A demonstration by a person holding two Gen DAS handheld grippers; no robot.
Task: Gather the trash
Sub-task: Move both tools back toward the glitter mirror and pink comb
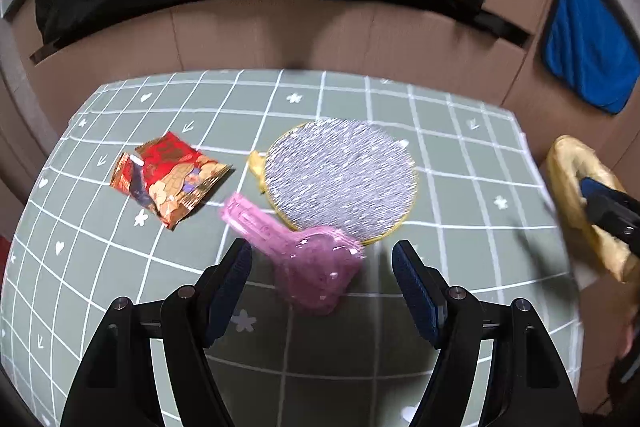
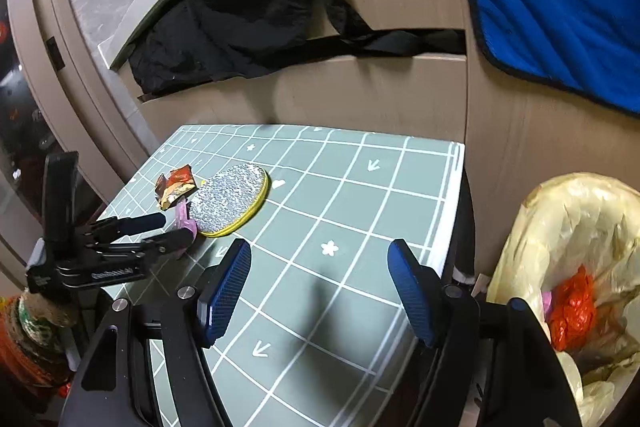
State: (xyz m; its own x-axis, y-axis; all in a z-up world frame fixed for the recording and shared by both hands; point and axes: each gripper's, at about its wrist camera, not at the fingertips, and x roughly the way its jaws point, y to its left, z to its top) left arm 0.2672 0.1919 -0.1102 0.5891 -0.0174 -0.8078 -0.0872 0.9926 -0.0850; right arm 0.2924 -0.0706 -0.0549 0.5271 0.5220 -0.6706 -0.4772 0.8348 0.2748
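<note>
The tabletop, under a green grid cloth, is only partly cleared. At 3 o'clock from it in the right wrist view stands the lined bin, just beside the table edge, with orange crumpled trash and a bit of pink already inside, so I judge some collecting is done.

Left on the tabletop, largest first: a round glittery pad with a yellow rim, which may not be trash at all; a red and gold wrapper at 9 o'clock from the pad, lying flat and apart from it; a pink plastic piece at 6 o'clock from the pad, overlapping its near rim; and a small yellow scrap touching the pad's left edge.

The left claw stands wide open, holding nothing, with the pink piece between its fingers but untouched; that looks like the next pick. The right claw is likewise wide open and empty, over bare cloth near the bin.

Hard to tell: the left view is smeared, so the pink piece's exact shape is unclear. The bin's depth and bottom are cut off. The yellow scrap is mostly hidden by the pad in the right view.
</note>
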